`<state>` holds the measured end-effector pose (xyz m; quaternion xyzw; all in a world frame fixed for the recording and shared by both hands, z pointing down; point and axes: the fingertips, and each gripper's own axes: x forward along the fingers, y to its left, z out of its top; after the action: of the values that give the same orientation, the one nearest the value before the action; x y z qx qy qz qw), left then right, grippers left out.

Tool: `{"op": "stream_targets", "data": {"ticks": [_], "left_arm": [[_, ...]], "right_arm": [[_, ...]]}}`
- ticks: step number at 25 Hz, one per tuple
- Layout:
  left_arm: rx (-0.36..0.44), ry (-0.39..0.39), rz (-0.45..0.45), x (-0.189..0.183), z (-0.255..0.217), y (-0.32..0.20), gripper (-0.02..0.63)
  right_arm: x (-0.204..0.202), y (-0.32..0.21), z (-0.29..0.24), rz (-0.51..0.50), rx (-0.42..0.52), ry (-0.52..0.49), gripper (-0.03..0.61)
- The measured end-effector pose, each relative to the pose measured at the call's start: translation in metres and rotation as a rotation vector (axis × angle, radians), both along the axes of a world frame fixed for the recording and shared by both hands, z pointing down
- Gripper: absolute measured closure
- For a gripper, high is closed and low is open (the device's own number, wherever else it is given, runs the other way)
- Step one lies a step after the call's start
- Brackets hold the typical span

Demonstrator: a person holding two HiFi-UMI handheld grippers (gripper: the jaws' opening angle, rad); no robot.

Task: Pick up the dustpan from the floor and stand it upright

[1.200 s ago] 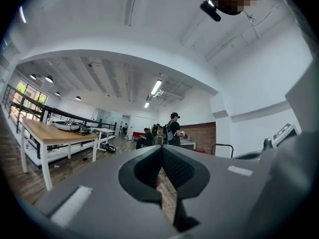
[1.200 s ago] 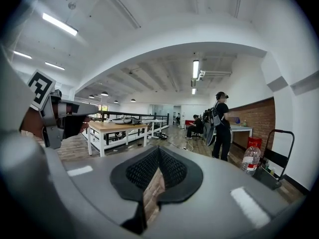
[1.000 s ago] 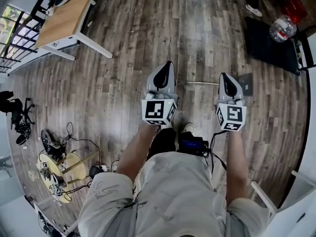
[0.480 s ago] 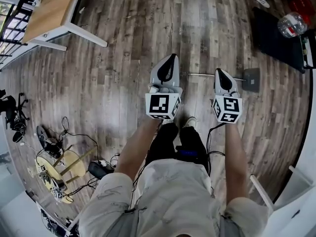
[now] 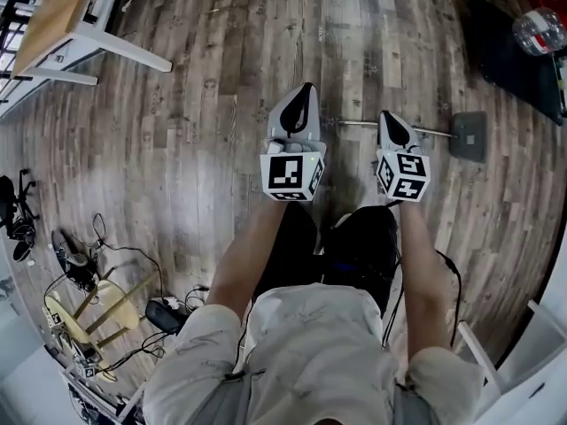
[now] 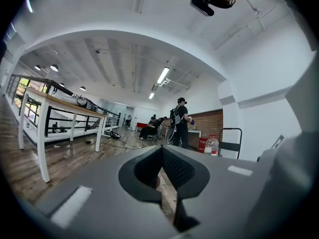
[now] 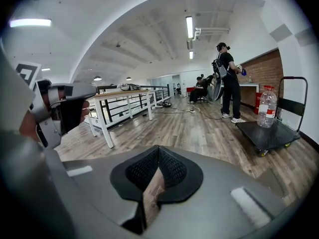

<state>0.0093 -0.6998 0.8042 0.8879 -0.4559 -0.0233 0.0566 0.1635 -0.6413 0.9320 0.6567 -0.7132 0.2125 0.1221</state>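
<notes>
Below, grey square dustpan point(image 5: 467, 136) flat on wood-plank floor point(image 5: 221, 78); left gripper point(image 5: 306, 89), right gripper point(image 5: 387, 116) jaws together.

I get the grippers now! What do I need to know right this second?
Left gripper: fingers shut, nothing in them.
Right gripper: fingers shut, nothing in them.
Dustpan: lying flat on the floor just ahead. Its handle runs across past the right gripper's tip, and the pan is off to the right.
Done: nothing yet, the dustpan is not gripped.
Left: open the fingers, probably take the handle, lift it and stand it upright.
</notes>
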Motion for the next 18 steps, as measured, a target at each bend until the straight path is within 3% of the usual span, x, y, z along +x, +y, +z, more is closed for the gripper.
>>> {"op": "stream_targets", "data": {"ticks": [10,14,18], "left_arm": [[0.03,0.016,0.007,-0.026,0.507,0.002,0.594],[0.031,0.016,0.0,-0.04,0.654,0.017,0.594],[0.024,0.035,-0.01,-0.055,0.76,0.013,0.594]], "right_arm": [[-0.049,-0.007,0.525,-0.002,-0.027,-0.003,0.571],[-0.074,0.012,0.704,-0.031,-0.144,-0.03,0.551],[-0.098,0.016,0.856,-0.081,-0.304,-0.034,0.437]]}}
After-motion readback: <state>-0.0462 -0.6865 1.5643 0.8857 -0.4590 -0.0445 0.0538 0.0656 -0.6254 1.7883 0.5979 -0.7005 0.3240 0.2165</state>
